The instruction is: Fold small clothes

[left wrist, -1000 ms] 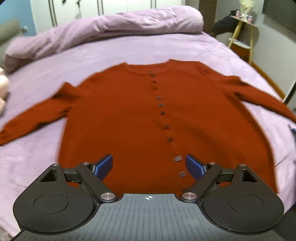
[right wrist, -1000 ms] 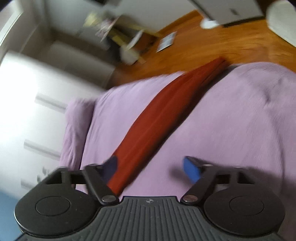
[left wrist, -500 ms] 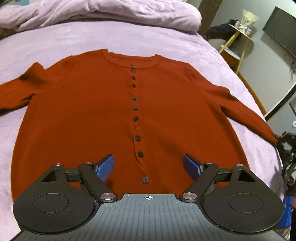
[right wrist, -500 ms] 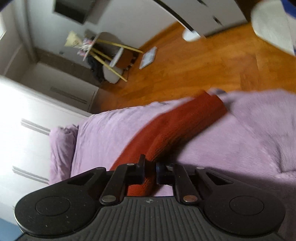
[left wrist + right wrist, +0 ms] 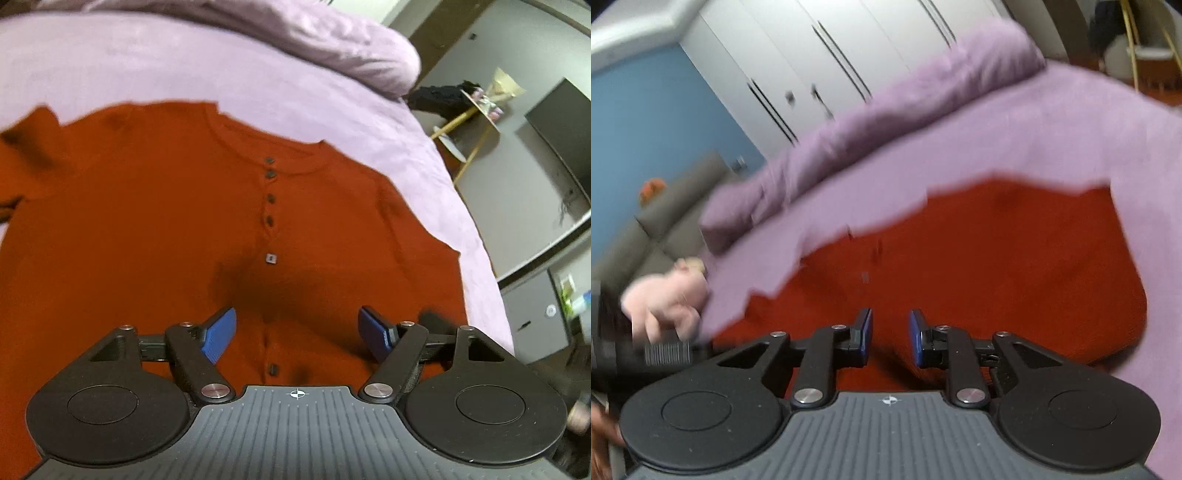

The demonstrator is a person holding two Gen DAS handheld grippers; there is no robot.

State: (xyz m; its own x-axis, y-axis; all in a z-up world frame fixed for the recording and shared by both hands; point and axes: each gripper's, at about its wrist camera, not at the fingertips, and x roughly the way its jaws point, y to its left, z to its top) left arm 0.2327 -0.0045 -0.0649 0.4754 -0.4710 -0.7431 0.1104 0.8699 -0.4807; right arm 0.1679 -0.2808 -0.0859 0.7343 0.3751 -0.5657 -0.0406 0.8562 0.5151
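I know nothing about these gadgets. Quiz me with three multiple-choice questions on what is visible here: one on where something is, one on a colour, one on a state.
1. The cardigan lies on:
A. a wooden floor
B. a lilac bed cover
C. a chair

2. The pads of the left tongs are:
A. blue
B. yellow
C. white

3. The left tongs are:
A. shut on a sleeve
B. shut on nothing
C. open

Answers: 1 B, lilac fabric surrounds the garment. 2 A, both pads show blue. 3 C, a wide gap separates the pads over the button row.
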